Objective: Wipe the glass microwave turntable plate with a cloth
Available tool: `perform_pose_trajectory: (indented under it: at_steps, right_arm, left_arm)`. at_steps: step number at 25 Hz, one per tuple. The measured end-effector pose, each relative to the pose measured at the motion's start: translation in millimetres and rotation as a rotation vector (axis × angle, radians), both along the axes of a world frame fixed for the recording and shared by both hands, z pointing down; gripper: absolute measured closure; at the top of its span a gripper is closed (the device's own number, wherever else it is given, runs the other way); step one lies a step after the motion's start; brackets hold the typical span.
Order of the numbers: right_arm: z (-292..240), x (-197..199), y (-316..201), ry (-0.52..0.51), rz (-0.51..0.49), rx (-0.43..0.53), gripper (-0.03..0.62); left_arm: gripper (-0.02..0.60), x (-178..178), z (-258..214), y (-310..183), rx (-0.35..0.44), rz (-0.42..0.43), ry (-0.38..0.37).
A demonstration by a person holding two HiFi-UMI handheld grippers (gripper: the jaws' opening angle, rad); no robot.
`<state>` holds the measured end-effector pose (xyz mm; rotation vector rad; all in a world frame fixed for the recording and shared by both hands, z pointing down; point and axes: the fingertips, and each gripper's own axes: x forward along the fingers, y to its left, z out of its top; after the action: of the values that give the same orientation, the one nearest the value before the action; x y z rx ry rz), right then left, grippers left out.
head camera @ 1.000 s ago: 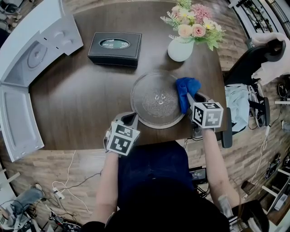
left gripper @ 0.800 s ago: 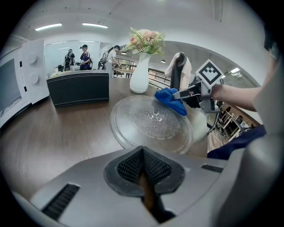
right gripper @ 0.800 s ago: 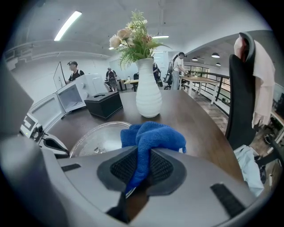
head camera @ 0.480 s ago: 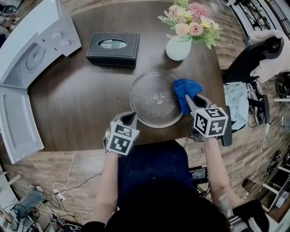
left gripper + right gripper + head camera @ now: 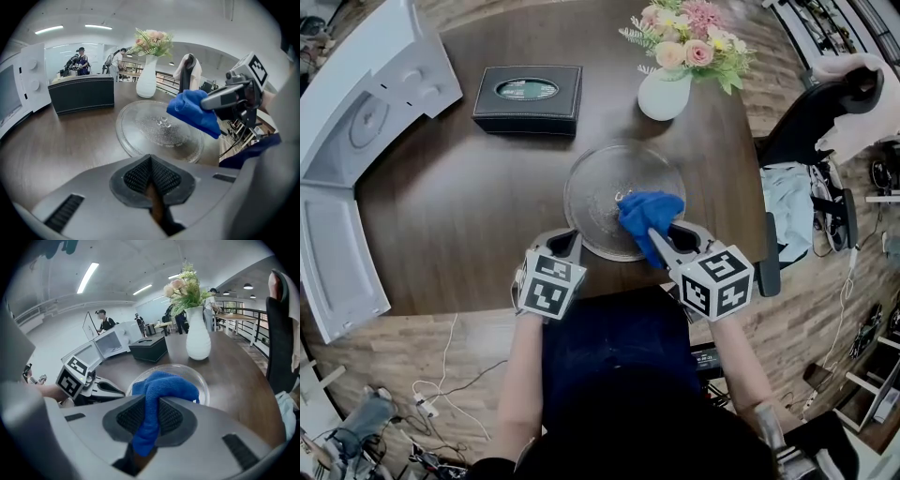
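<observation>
The left gripper [image 5: 566, 244], jaws clenched on nothing, sits at the near-left rim of the round clear glass turntable plate [image 5: 598, 183]. The right gripper [image 5: 664, 246] pinches a crumpled blue cloth [image 5: 649, 214] over the plate's near-right part. Wiping seems underway, with the far side probably left.

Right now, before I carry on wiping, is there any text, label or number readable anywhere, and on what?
No text reads clearly.
Black box: green oval label, print too small to read.
Glass plate: raised mark at centre, not legible.
Marker cubes: square patterns only, no words.
</observation>
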<state>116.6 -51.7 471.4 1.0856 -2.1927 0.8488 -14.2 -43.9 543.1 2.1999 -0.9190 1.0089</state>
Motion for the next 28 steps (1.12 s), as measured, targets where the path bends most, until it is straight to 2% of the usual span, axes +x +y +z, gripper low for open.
perform_pose_trajectory:
  at_steps: [5,10,15,28]
  right_arm:
    - [13,-32,23,-0.012,-0.101,-0.038,0.542]
    - [38,-56,46,0.041,-0.223,-0.076,0.542]
    - [65,-56,52,0.064,-0.224,-0.105,0.542]
    - [65,-45,48,0.071,-0.199,-0.103,0.543]
  left_arm:
    - [0.578,0,0,-1,0.008,0.005,-0.008]
    - [0.577,0,0,0,0.013,0.009,-0.011]
    - [0.577,0,-1,-2,0.038,0.018,-0.018]
    - [0.578,0,0,0,0.028,0.015,-0.015]
